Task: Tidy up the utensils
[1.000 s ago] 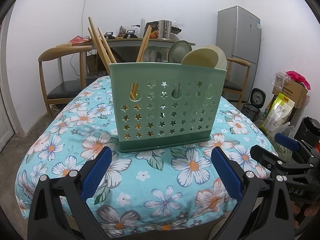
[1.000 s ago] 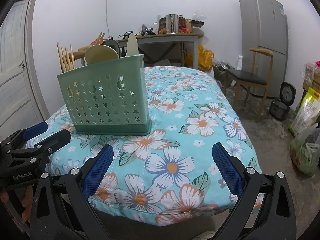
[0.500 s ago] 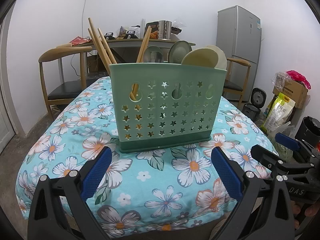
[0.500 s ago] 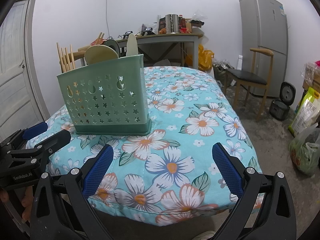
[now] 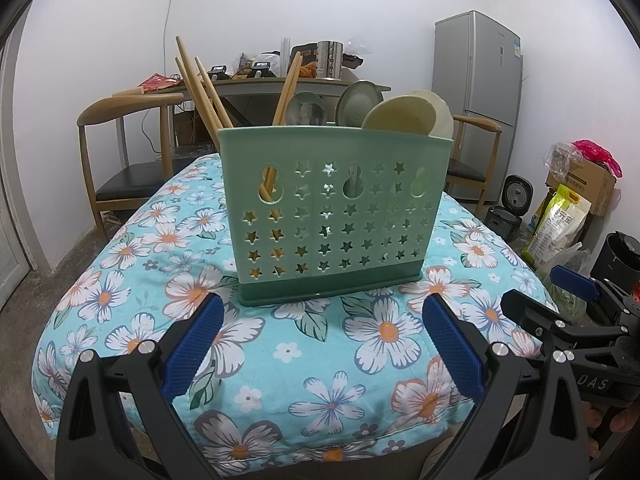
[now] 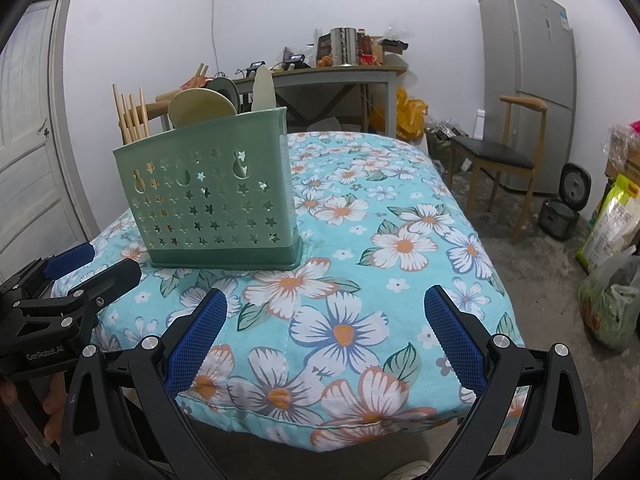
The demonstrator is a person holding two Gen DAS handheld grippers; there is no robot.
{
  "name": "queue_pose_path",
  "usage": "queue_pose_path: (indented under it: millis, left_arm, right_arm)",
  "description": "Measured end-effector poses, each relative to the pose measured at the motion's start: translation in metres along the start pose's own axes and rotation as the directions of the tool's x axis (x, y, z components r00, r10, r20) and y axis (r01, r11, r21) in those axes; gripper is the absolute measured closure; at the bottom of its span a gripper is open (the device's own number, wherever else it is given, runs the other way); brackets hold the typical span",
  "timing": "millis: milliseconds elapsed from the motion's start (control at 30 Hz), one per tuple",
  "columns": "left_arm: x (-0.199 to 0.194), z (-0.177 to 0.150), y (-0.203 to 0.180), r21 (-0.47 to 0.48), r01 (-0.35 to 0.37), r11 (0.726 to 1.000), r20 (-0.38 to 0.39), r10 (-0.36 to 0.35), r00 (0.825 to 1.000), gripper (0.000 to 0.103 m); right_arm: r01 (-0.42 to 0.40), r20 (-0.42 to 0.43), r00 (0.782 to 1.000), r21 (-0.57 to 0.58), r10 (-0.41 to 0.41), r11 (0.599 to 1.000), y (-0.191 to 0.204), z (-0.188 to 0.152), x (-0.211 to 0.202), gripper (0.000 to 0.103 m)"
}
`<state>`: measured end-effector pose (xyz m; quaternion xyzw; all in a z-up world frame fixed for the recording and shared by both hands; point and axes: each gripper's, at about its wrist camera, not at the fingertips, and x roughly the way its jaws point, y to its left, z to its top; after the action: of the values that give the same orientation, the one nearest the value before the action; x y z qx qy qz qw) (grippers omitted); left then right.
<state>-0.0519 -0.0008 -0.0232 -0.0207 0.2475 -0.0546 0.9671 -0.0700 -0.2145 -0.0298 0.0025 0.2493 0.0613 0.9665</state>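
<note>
Both tongs, our left gripper (image 5: 320,344) and right gripper (image 6: 326,340), gaped empty; the green utensil caddy (image 5: 332,216) stood upright straight beyond the left, nearer it.

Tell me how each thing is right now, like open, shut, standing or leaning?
Left gripper: open, holding nothing.
Right gripper: open, holding nothing.
Green holder: standing upright on the flowery cloth.
Chopsticks: leaning in the holder's left end.
Spoons: standing bowl-up in the holder.
Fridge: shut.
Door: shut.
</note>
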Motion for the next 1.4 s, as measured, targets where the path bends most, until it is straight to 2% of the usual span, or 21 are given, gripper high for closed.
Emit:
queue_pose_path:
  millis: [133,633,767,867,967,1100,1400]
  left_arm:
    - [0.001,0.0,0.001,-0.002,-0.012,1.0,-0.005,0.012,1.0,0.006]
    - [-0.01,0.002,0.0,-0.001,0.014,1.0,0.025,-0.014,1.0,0.006]
    - [-0.012,0.002,-0.002,0.004,-0.006,1.0,0.034,0.006,0.999,0.006]
    - [-0.011,0.001,-0.003,0.009,-0.014,1.0,0.027,0.013,1.0,0.006]
    - [-0.01,0.001,-0.003,0.002,0.012,1.0,0.017,-0.012,1.0,0.006]
    - [-0.011,0.001,-0.005,0.007,-0.008,1.0,0.024,0.008,1.0,0.006]
    - [-0.011,0.001,-0.004,-0.002,-0.004,1.0,0.025,0.004,1.0,0.006]
  right_arm:
    - [-0.007,0.003,1.0,-0.001,0.007,1.0,0.001,0.001,0.0,0.008]
    - [0.014,-0.002,1.0,-0.02,-0.014,1.0,0.003,-0.001,-0.002,0.008]
    - [0.016,-0.002,1.0,-0.036,-0.016,0.999,0.007,-0.001,-0.001,0.008]
    - [0.018,-0.003,1.0,-0.042,-0.018,0.999,0.009,-0.001,0.0,0.008]
    - [0.019,-0.003,1.0,-0.039,-0.019,0.999,0.009,-0.001,0.0,0.008]
    - [0.02,-0.002,1.0,-0.037,-0.02,0.999,0.009,-0.001,0.0,0.008]
    - [0.018,0.002,1.0,-0.038,-0.018,0.999,0.009,0.0,-0.001,0.008]
